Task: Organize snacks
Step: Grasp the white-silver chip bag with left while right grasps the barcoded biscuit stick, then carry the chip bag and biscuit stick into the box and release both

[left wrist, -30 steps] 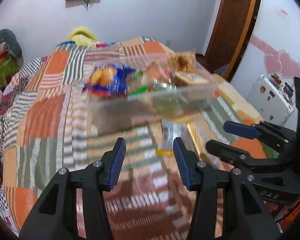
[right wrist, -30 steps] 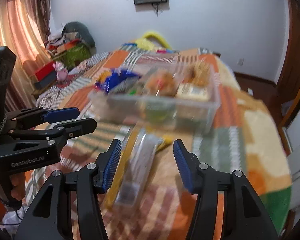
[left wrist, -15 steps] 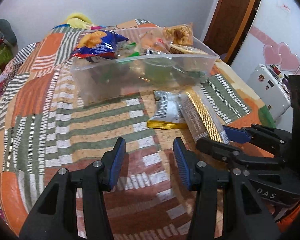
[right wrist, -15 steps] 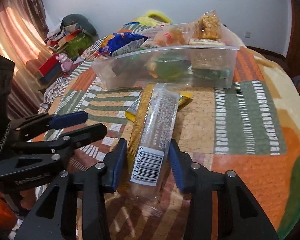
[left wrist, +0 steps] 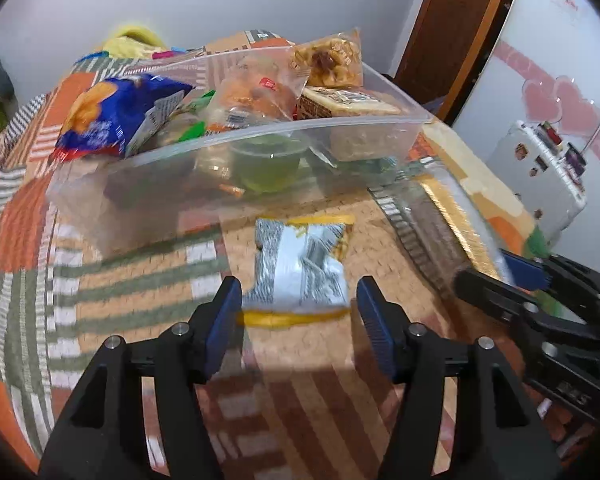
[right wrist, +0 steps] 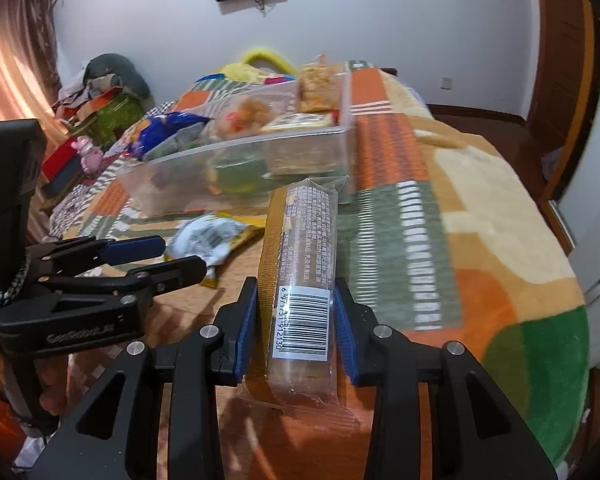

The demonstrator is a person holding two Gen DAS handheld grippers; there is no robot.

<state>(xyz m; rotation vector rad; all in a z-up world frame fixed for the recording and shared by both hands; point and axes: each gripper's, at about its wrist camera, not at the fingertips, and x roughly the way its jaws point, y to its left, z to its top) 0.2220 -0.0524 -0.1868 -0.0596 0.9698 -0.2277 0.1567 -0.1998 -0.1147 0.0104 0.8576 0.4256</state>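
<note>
Two hand-held grippers over a patchwork blanket (right wrist: 480, 216) covering a bed. The right gripper (right wrist: 295, 322) is clamped on the near, barcoded end of a long clear-wrapped biscuit sleeve (right wrist: 304, 264), whose far end points toward a clear plastic bin (right wrist: 284, 152) and appears raised off the blanket. The left gripper (left wrist: 298, 322) is spread wide, its blue-padded fingers (left wrist: 224, 320) standing either side of the near end of a small white-and-yellow snack packet (left wrist: 300, 268); contact with the packet cannot be told. This packet lies flat on the blanket just in front of the bin. The bin holds a blue chip bag (left wrist: 116, 116), a wrapped bun (left wrist: 256, 96), a packet of golden crackers (left wrist: 328, 60), a flat boxed snack (left wrist: 348, 100) and a green jelly cup (left wrist: 268, 164). From the left wrist view, the right gripper appears at right, beside the packet.
</note>
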